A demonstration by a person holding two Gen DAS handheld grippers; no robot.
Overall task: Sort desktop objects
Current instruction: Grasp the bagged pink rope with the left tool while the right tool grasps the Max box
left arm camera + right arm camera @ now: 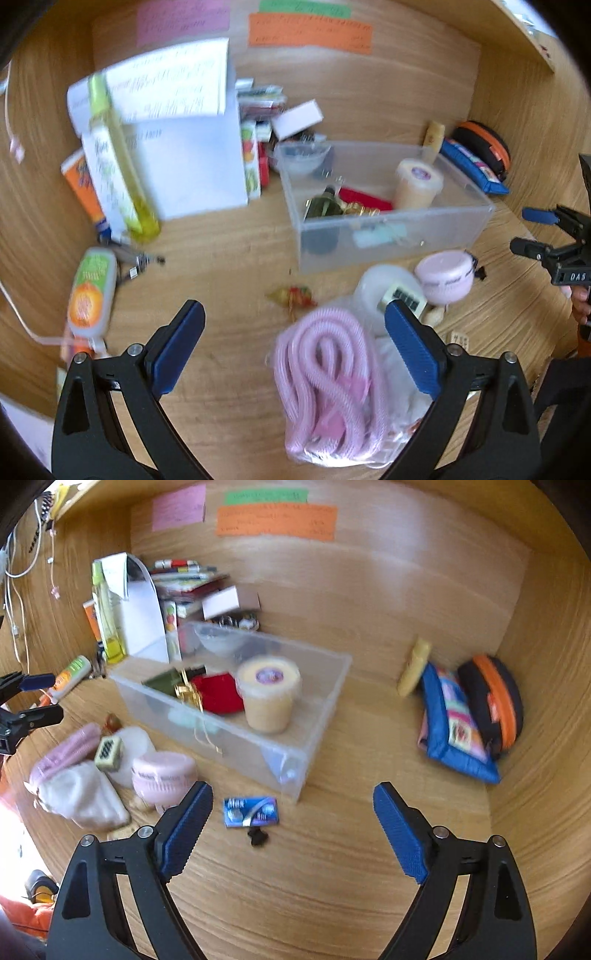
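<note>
Two fisheye views looked down on a wooden desk. At centre sat one clear plastic storage box (295, 716), already holding one cream lidded tub (267, 698), one red cloth pouch (218, 694) and one dark green bottle (166, 679).

In the left wrist view, the left gripper (293, 350) stood released and empty, its blue pads spread wide above one bagged coil of pink corrugated tubing (325, 373) at lower centre.

In the right wrist view, the right gripper (291, 830) was likewise released and empty, above one small blue blister card (251, 811) at lower centre.

The likely step was a pickup. Each gripper would do best to centre its item between the pads before clenching, and the thin, flat card would need a low, careful approach.

One pink round jar (162, 775) waited lower left.
</note>
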